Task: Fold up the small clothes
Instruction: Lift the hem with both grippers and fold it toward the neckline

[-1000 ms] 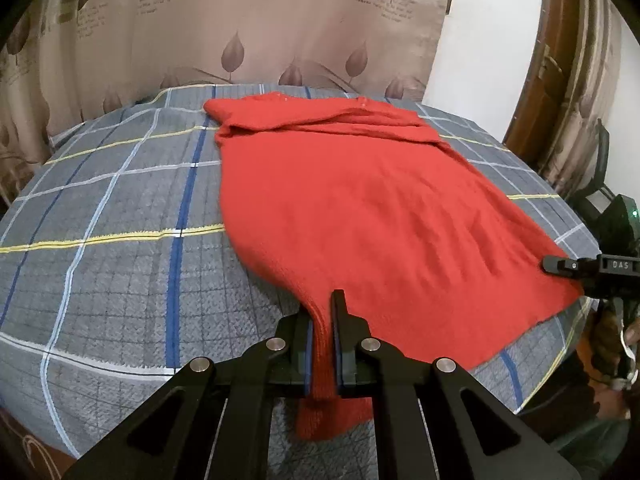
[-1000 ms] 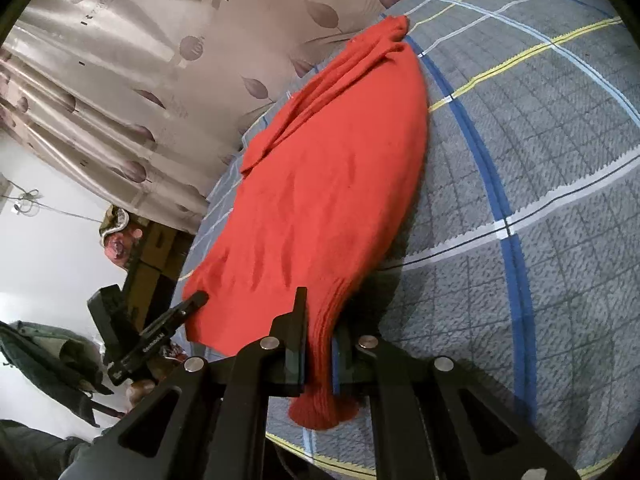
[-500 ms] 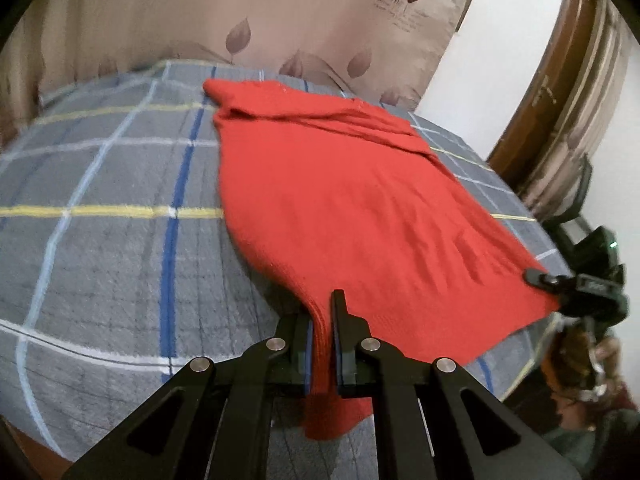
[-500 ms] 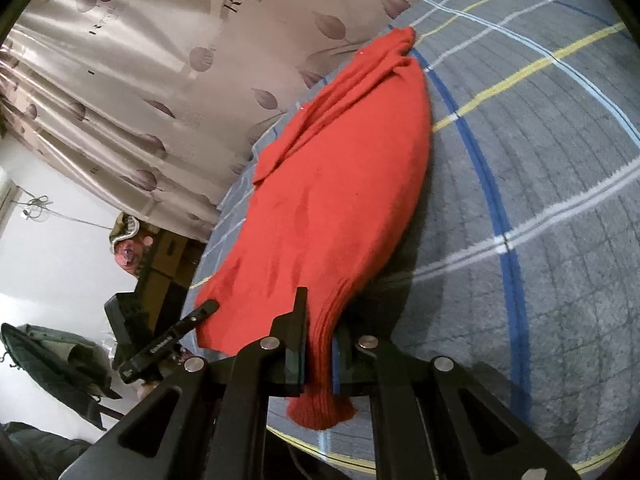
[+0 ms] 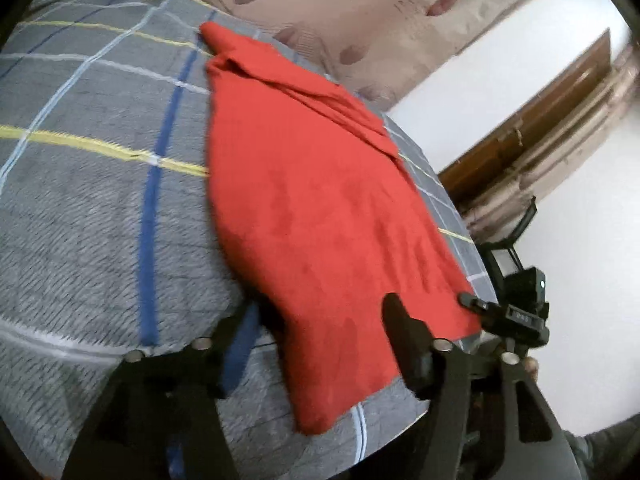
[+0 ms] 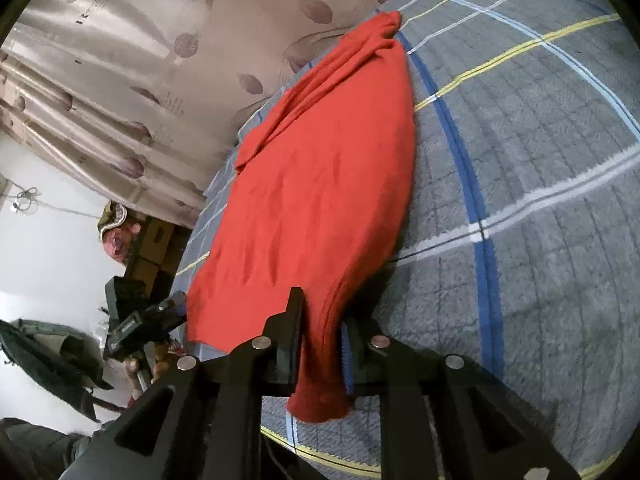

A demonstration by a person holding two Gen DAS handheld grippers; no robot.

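A red knitted garment [image 5: 312,208] lies spread on the grey plaid bed cover [image 5: 80,208]. My left gripper [image 5: 316,328] is open, its fingers wide apart on either side of the garment's near left corner, which lies loose on the cover. My right gripper [image 6: 322,332] has its fingers a little apart around the other near corner of the garment [image 6: 316,200], whose tip hangs down between them. The right gripper [image 5: 508,316] shows at the garment's right edge in the left wrist view; the left gripper [image 6: 140,324] shows in the right wrist view.
A leaf-patterned curtain [image 5: 360,12] hangs behind the bed. A brown wooden door frame [image 5: 532,120] and a white wall stand to the right. Stacked boxes and a dark jacket [image 6: 44,352] lie to the left beyond the bed edge [image 5: 400,420].
My left gripper has opened and let go of the garment corner, which now lies on the cover. My right gripper's fingers have parted a little around its corner. Both views have tilted.
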